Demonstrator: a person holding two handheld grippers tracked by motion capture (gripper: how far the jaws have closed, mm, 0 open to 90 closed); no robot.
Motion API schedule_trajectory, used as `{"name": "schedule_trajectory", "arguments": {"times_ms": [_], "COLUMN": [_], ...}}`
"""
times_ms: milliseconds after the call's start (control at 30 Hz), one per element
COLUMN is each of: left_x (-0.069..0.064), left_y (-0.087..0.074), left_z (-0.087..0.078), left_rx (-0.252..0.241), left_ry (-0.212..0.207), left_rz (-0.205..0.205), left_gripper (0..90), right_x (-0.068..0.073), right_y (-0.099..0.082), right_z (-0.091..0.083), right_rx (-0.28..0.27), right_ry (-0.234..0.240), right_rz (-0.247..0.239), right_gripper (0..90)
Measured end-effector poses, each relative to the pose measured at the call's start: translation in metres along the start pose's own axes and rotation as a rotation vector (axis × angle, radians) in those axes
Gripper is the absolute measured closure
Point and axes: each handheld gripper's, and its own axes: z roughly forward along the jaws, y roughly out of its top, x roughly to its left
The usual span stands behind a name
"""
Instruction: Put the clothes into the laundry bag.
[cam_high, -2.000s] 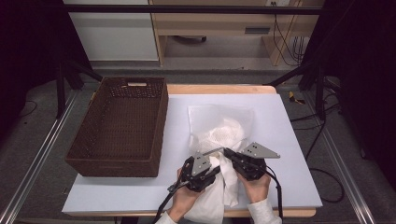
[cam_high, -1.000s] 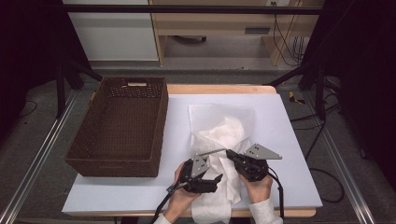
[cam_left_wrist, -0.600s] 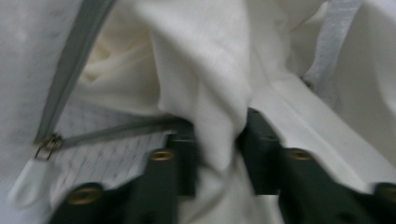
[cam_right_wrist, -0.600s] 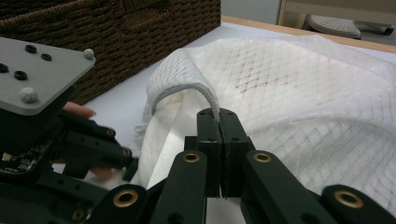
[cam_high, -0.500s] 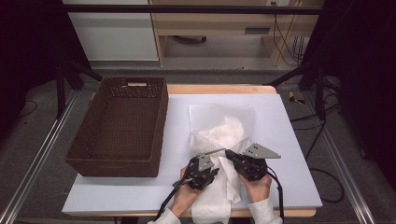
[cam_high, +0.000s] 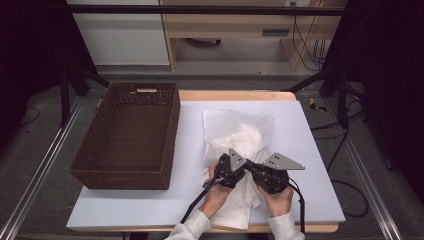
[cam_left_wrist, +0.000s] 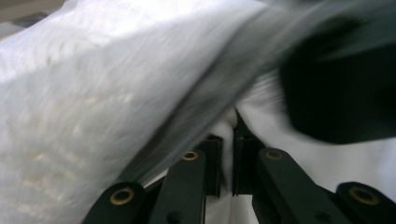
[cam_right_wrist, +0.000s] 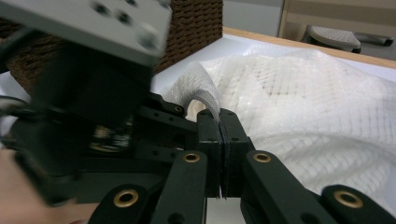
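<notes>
**Two tools pinching a white cloth at the near edge of the worktop**

The white cloth (cam_high: 239, 145) lies on the pale worktop (cam_high: 310, 165), right of the brown wicker basket (cam_high: 127, 135), which it does not touch. Its long axis runs from the far side toward the person; the far part lies flat, the middle is bunched, and the near end hangs by the worktop's front edge. The left tool (cam_high: 231, 169) and right tool (cam_high: 267, 176) sit side by side over the near half, almost touching. The left tool (cam_left_wrist: 227, 140) has its jaws pressed on a fold of cloth; the right tool (cam_right_wrist: 219, 122) is likewise pinching a thin raised edge. Both grips lie at the cloth's middle, so most loose fabric extends away from the person. The basket stands nearer the left hand.
</notes>
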Motion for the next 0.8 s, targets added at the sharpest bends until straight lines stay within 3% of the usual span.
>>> {"name": "schedule_trajectory", "arguments": {"times_ms": [133, 200, 267, 333, 367, 400, 467, 500, 600, 733, 800], "left_x": [0.009, 0.011, 0.012, 0.012, 0.011, 0.009, 0.004, 0.003, 0.004, 0.006, 0.007], "left_y": [-0.007, -0.009, -0.011, -0.013, -0.015, -0.018, -0.026, -0.031, -0.044, -0.051, -0.055], "left_z": [0.008, 0.006, 0.0, -0.009, -0.013, -0.021, -0.035, -0.042, -0.058, -0.057, -0.051], "left_rx": [0.001, -0.004, -0.01, -0.017, -0.017, -0.015, -0.012, -0.013, -0.015, 0.089, 0.139], "left_ry": [-0.016, -0.032, -0.057, -0.116, -0.14, -0.138, -0.081, -0.069, -0.125, -0.131, -0.151], "left_rz": [-0.015, 0.007, -0.007, -0.015, -0.003, 0.027, 0.057, 0.042, -0.019, 0.005, -0.006], "left_gripper": [83.9, 83.5, 81.1, 68.0, 55.0, 46.4, 37.4, 32.1, 32.9, 37.3, 39.2], "right_x": [-0.004, -0.006, -0.006, -0.006, -0.006, -0.006, -0.006, -0.006, -0.005, -0.004, -0.004], "right_y": [-0.004, -0.005, -0.007, -0.008, -0.008, -0.008, -0.008, -0.008, -0.008, -0.008, -0.008], "right_z": [-0.003, -0.002, 0.0, 0.001, 0.001, 0.001, 0.001, 0.001, 0.002, 0.002, 0.002], "right_rx": [0.007, 0.014, 0.022, 0.025, 0.024, 0.025, 0.02, 0.021, 0.025, 0.029, 0.03], "right_ry": [-0.008, -0.012, -0.014, -0.017, -0.018, -0.019, -0.02, -0.021, -0.021, -0.023, -0.025], "right_rz": [0.019, 0.028, 0.031, 0.031, 0.03, 0.03, 0.028, 0.027, 0.025, 0.022, 0.023], "right_gripper": [89.5, 89.5, 89.5, 89.5, 89.5, 89.5, 89.4, 89.5, 89.4, 89.4, 89.4]}}
